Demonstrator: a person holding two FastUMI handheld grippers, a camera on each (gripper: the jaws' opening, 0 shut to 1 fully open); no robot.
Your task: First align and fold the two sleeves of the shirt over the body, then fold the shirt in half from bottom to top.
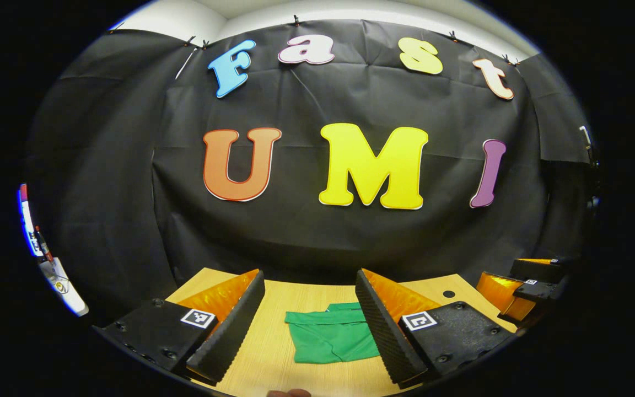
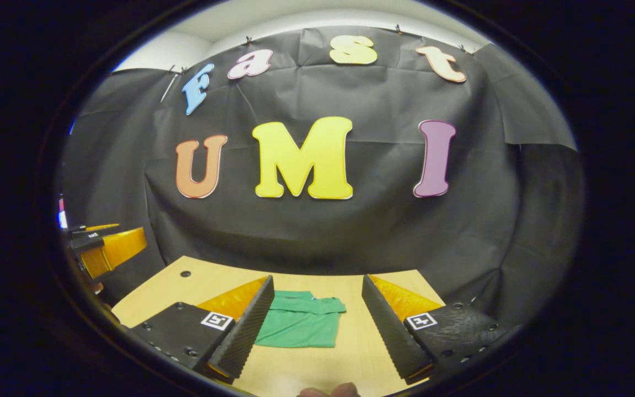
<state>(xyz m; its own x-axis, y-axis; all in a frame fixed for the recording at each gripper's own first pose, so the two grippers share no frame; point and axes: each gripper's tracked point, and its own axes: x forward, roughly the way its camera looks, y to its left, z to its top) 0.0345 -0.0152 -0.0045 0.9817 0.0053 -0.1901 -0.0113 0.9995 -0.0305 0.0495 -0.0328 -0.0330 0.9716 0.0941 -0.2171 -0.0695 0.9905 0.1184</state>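
A green shirt (image 1: 331,334) lies folded into a compact rectangle on the wooden table (image 1: 273,358), collar toward the far wall. My left gripper (image 1: 309,325) hangs open above the table in the left gripper view, and the shirt sits between its fingers, untouched. In the right gripper view the same green shirt (image 2: 301,326) lies left of centre, partly behind the left finger. My right gripper (image 2: 317,325) is open too, held above the table with nothing in it. The right gripper (image 1: 521,289) appears at the right edge of the left gripper view. The left gripper (image 2: 102,245) appears at the left edge of the right gripper view.
The black cloth wall (image 1: 350,237) rises right behind the table's far edge. A small round hole (image 1: 448,294) marks the tabletop at the far right, and the same round hole (image 2: 185,273) marks it in the right gripper view. A fingertip (image 2: 328,391) peeks in at the bottom edge.
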